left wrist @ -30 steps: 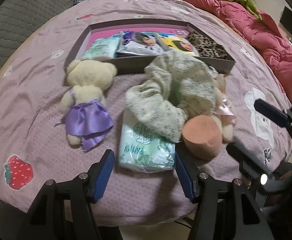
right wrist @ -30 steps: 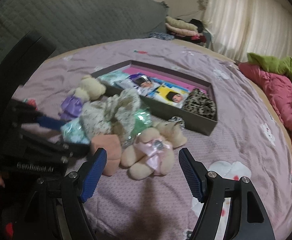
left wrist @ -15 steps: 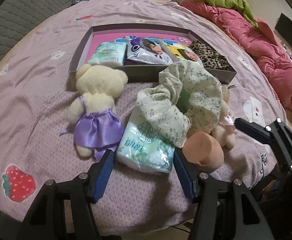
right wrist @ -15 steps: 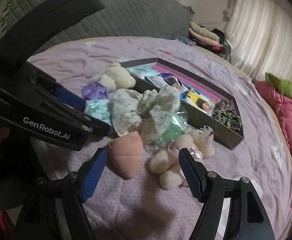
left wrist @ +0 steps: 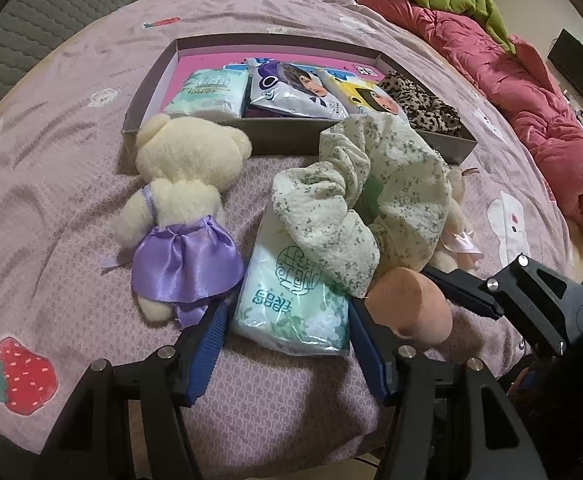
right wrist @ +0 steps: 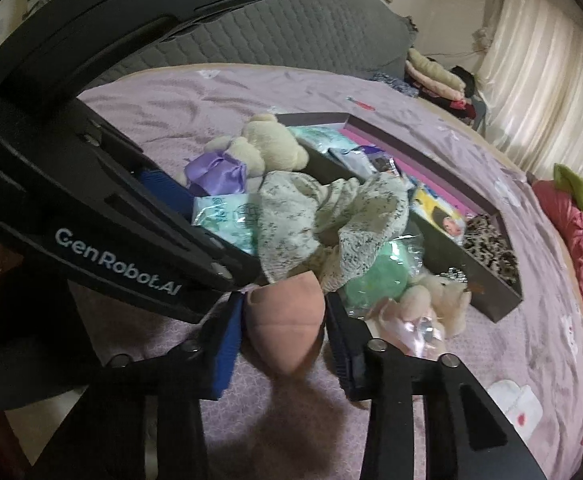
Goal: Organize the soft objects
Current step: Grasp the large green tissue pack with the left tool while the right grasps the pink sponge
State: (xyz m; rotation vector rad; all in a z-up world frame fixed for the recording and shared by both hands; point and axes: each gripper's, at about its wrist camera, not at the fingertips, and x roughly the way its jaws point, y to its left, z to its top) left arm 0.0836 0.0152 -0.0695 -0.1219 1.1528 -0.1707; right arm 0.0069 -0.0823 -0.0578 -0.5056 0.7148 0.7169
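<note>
A peach egg-shaped sponge (right wrist: pixel 287 328) lies on the purple bedspread. My right gripper (right wrist: pixel 285 340) has its jaws closing on it, and both blue pads touch its sides. In the left wrist view the same sponge (left wrist: pixel 411 312) shows with a right finger (left wrist: pixel 467 296) against it. My left gripper (left wrist: pixel 287 340) stands open astride a green tissue pack (left wrist: pixel 291 312), with its pads beside the pack. A floral cream cloth (left wrist: pixel 363 200) drapes over the pack. A cream bear in a purple dress (left wrist: pixel 183 200) lies to the left.
A shallow grey box (left wrist: pixel 291 140) behind the pile holds a tissue pack (left wrist: pixel 207 92), two printed packets and a leopard-print piece (left wrist: pixel 423 108). A small bear with a pink bow (right wrist: pixel 431 304) and a bagged green item (right wrist: pixel 375 280) lie to the right. A red quilt (left wrist: pixel 531 100) borders the bed.
My right gripper has swung left and down onto the peach sponge, and its jaws have narrowed around it. The left gripper has edged forward, so the tissue pack now lies between its fingers.
</note>
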